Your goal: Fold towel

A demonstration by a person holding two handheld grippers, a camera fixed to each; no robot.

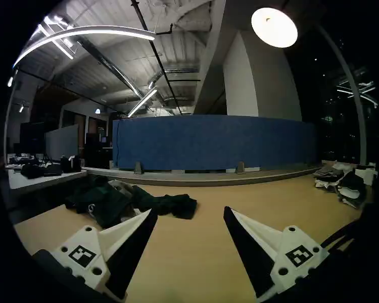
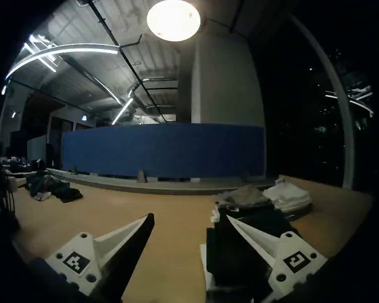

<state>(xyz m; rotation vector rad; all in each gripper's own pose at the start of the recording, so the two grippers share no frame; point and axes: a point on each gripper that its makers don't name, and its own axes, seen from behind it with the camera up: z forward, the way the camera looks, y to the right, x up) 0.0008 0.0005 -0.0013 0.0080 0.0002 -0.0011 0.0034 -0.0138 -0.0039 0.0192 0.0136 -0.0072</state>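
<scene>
In the left gripper view, a heap of dark green towels (image 1: 116,200) lies crumpled on the wooden table (image 1: 199,242), just beyond my left gripper (image 1: 189,216), which is open with nothing between its fingers. In the right gripper view, my right gripper (image 2: 189,222) is open over the table (image 2: 169,222). A stack of folded dark towels (image 2: 240,242) sits right at its right finger (image 2: 270,247). Behind it lie folded grey (image 2: 242,194) and white (image 2: 288,197) towels. The dark heap (image 2: 50,187) lies far to the left.
A blue partition (image 1: 209,141) runs along the back of the table. Folded cloth piles (image 1: 343,184) sit at the right end in the left gripper view. A side desk with dark gear (image 1: 43,169) stands at the left. Bare tabletop lies between the heap and the stacks.
</scene>
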